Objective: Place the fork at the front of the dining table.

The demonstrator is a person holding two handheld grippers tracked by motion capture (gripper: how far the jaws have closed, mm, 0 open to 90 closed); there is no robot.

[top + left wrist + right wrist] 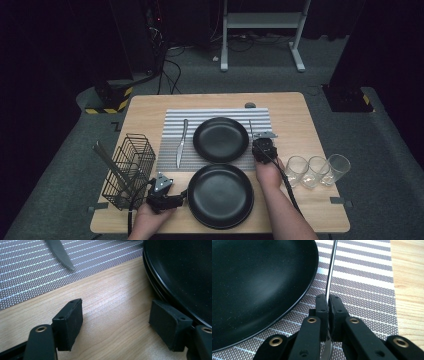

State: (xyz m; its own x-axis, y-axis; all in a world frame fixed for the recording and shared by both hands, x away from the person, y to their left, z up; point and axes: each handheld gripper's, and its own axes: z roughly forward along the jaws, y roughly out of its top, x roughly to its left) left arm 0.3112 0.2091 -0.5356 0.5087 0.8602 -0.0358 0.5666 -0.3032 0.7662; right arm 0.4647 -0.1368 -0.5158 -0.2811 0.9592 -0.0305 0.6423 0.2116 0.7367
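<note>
Two black plates are out: the far plate [220, 139] [259, 285] lies on a striped placemat [172, 120], the near plate [220, 196] [185, 272] on the bare wood. My right gripper [259, 139] [327, 302] is shut on the handle of a thin metal utensil [250, 125] [331, 270] that lies on the mat just right of the far plate. My left gripper [184, 196] [116, 312] is open and low on the table at the near plate's left edge, its right jaw against the rim. A knife [180, 142] [61, 255] lies on the mat's left side.
A black wire basket [129, 170] with long utensils in it stands at the table's left edge. Three clear glasses [317, 171] stand in a row at the right. The placemat [364, 277] [25, 272] ends short of the table's right and near edges.
</note>
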